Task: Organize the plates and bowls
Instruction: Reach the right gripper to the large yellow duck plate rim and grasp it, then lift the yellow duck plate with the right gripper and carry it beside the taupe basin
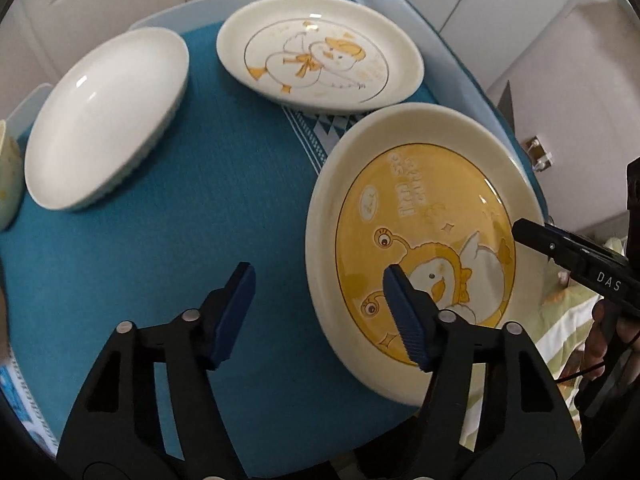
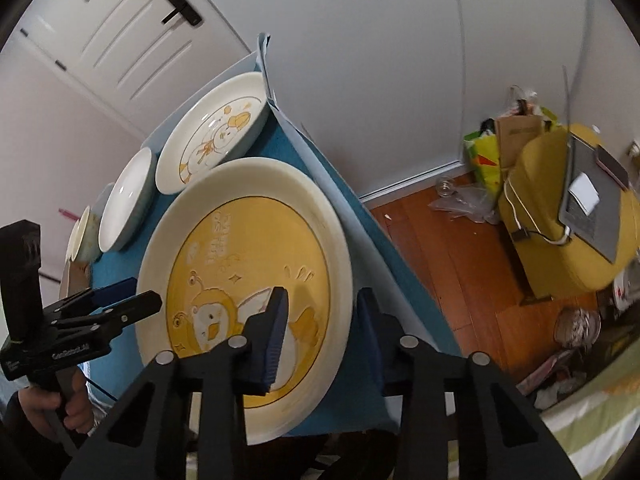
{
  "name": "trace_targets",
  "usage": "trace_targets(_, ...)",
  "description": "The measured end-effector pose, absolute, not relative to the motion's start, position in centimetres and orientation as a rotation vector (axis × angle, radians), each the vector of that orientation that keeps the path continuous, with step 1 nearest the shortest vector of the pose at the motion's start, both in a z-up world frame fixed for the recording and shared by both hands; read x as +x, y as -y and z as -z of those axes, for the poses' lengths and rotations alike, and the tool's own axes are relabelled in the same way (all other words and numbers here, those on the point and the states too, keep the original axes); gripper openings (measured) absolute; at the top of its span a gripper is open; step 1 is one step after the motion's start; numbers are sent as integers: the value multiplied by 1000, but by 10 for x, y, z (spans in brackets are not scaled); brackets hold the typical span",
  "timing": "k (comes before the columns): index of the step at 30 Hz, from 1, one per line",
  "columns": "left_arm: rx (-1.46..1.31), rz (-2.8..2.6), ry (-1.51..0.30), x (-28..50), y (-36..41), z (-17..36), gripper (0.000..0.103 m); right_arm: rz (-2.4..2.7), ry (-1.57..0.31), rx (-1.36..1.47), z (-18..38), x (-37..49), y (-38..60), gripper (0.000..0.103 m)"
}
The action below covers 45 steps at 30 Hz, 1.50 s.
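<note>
A large cream plate with a yellow duck picture lies at the near right corner of the blue cloth. My left gripper is open and straddles the plate's left rim, one pad over the plate and one over the cloth. My right gripper straddles the opposite rim with a narrower gap, and its pads do not visibly press. Behind stand a white plate with a duck drawing, a plain white deep dish and a small bowl at the left edge.
The table edge runs close to the big plate's right side, with wooden floor below. A yellow chair holding a laptop, bags and a striped green cover are to the right. A white door stands behind the table.
</note>
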<state>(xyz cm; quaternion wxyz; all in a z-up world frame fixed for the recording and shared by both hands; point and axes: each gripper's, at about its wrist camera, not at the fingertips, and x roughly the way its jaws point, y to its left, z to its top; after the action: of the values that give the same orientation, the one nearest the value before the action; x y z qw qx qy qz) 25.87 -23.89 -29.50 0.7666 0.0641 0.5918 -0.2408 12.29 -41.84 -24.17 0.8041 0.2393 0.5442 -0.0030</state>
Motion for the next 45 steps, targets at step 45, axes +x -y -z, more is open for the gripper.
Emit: trace_targets(45, 22, 462, -1224, 240, 212, 262, 21, -143, -1120, 361, 219, 143, 404, 17)
